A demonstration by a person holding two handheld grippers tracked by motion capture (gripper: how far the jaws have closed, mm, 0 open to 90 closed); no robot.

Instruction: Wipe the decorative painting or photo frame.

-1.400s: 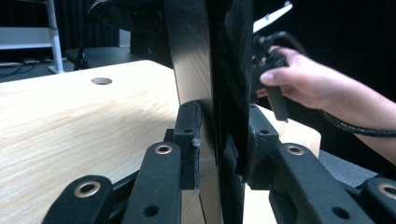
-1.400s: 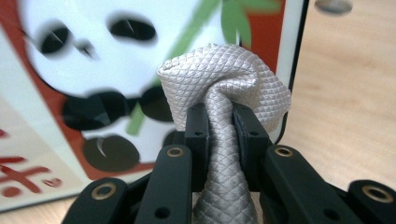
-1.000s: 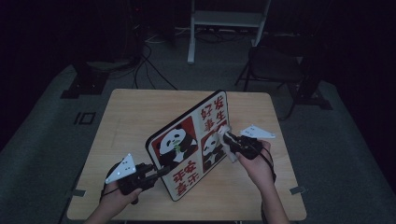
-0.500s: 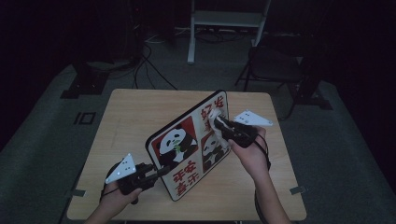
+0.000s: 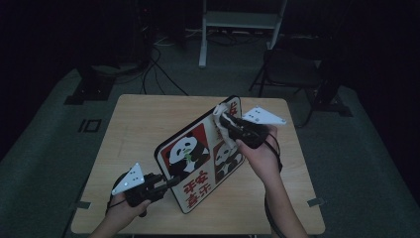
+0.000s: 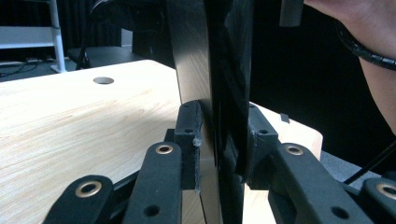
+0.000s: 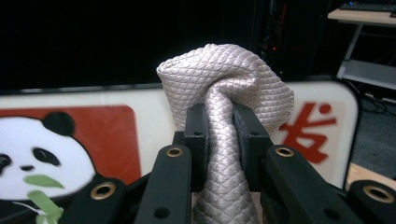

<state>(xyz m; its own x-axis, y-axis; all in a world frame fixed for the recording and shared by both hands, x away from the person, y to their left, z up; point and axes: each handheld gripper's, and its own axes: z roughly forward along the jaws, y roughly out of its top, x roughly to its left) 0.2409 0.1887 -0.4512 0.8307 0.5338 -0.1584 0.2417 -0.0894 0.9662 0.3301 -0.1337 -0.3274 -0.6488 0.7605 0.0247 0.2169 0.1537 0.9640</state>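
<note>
My left gripper point(image 5: 166, 182) sits near the front left corner of the tabletop point(image 5: 143, 119), its jaws clamped on the lower left edge of the panda board point(image 5: 198, 153). In the left gripper view my pads point(image 6: 191, 140) press on both faces of that board point(image 6: 219, 93), which rises on edge between them, with the light wood of the table point(image 6: 70, 121) spreading away to one side.

The board stands tilted on its long edge, running from the front of the tabletop up toward the back right, its printed face with pandas and red characters turned to me.

My right gripper point(image 5: 223, 121) is up at the board's top right corner, pinching a bunched pale grey cloth point(image 5: 220, 116). In the right gripper view the quilted cloth point(image 7: 224, 84) bulges above my squeezed pads point(image 7: 196, 135), right against the board's face point(image 7: 93, 135); I cannot tell whether it touches
</note>
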